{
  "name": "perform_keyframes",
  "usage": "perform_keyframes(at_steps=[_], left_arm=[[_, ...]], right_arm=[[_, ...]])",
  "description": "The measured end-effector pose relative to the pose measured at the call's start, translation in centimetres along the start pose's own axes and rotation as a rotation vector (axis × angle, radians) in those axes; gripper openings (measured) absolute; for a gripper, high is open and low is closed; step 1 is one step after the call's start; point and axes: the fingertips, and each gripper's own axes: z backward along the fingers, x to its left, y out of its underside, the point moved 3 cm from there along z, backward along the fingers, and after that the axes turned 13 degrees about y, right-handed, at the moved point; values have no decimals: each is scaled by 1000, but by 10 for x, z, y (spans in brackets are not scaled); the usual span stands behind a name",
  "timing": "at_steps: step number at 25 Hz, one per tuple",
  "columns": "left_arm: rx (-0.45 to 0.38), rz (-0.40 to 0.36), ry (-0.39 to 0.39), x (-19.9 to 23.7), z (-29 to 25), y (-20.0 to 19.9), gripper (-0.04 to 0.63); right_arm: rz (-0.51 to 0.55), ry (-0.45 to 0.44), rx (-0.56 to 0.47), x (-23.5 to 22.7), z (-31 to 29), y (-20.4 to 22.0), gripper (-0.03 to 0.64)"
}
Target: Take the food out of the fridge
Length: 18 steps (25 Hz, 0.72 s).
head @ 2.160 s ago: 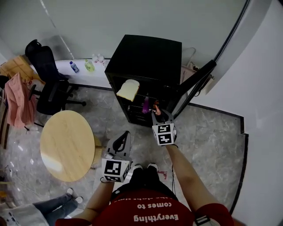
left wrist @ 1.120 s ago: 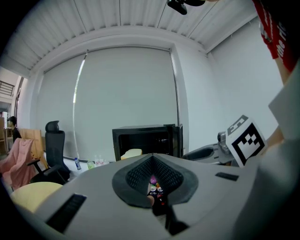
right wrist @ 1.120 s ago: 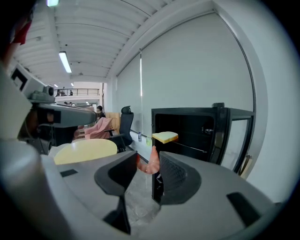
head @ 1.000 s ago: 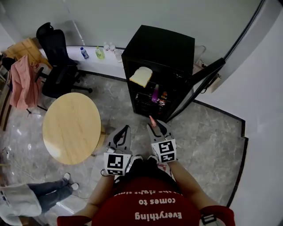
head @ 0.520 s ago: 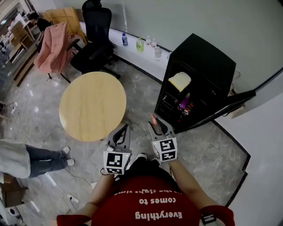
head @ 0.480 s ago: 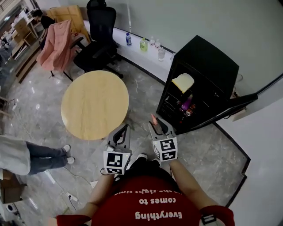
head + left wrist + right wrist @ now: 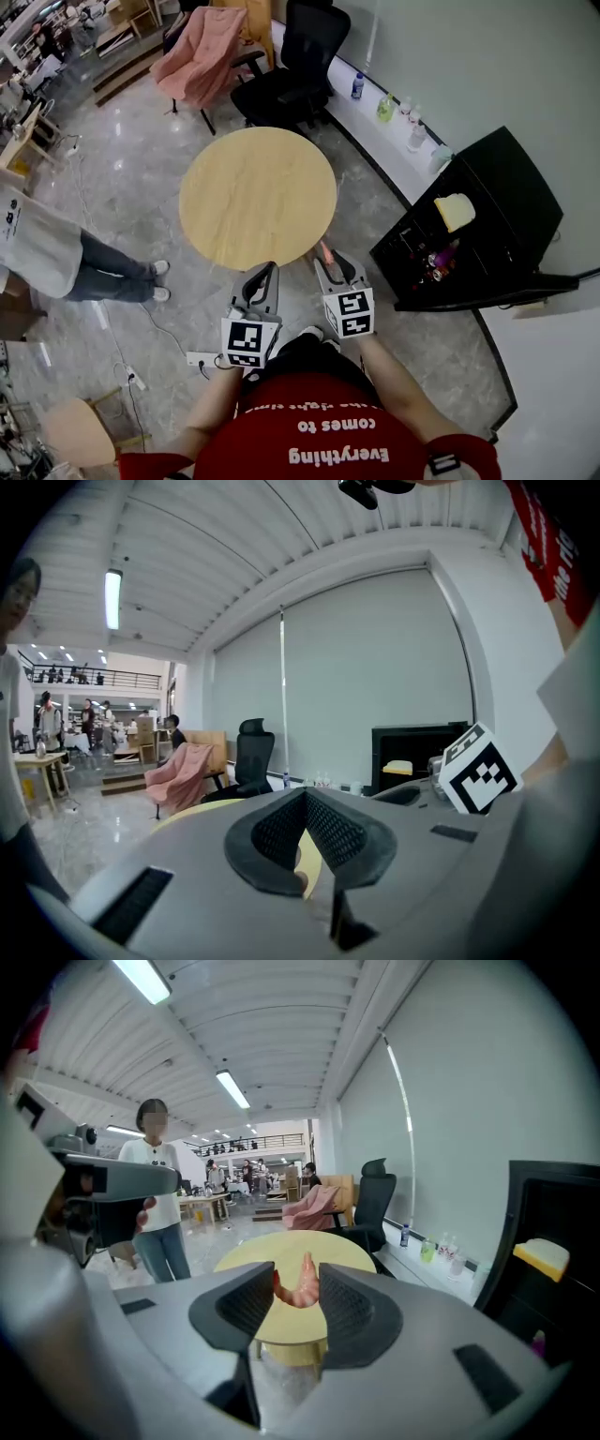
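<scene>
Pink curled shrimp (image 7: 302, 1286) stayed pinched in the jaws of my right gripper (image 7: 330, 264) — I had swung it away from the open black fridge (image 7: 511, 183) toward the round pale-wood desk (image 7: 258, 192). My left gripper (image 7: 263, 275) had its jaws pressed together, empty — only the set-down seemed left.

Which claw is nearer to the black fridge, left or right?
Right. The right claw, holding a pink shrimp, is on the side toward the fridge; the left claw is beside it, farther from the fridge.
</scene>
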Motion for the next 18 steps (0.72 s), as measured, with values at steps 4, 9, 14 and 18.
perform_keyframes(at_steps=[4,9,14,18], left_arm=[[11,29,-77,17,17,8,6],[27,72,-154,36,32,18,6],[41,124,-210,46,39,36,6],[67,168,-221,48,38,67,6]], right_arm=[[33,-83,14,28,-20,-1,153],[41,-148,67,54,-52,6,153],[72,-190,165,72,-95,39,153],[119,-215,225,84,-133,73,153]])
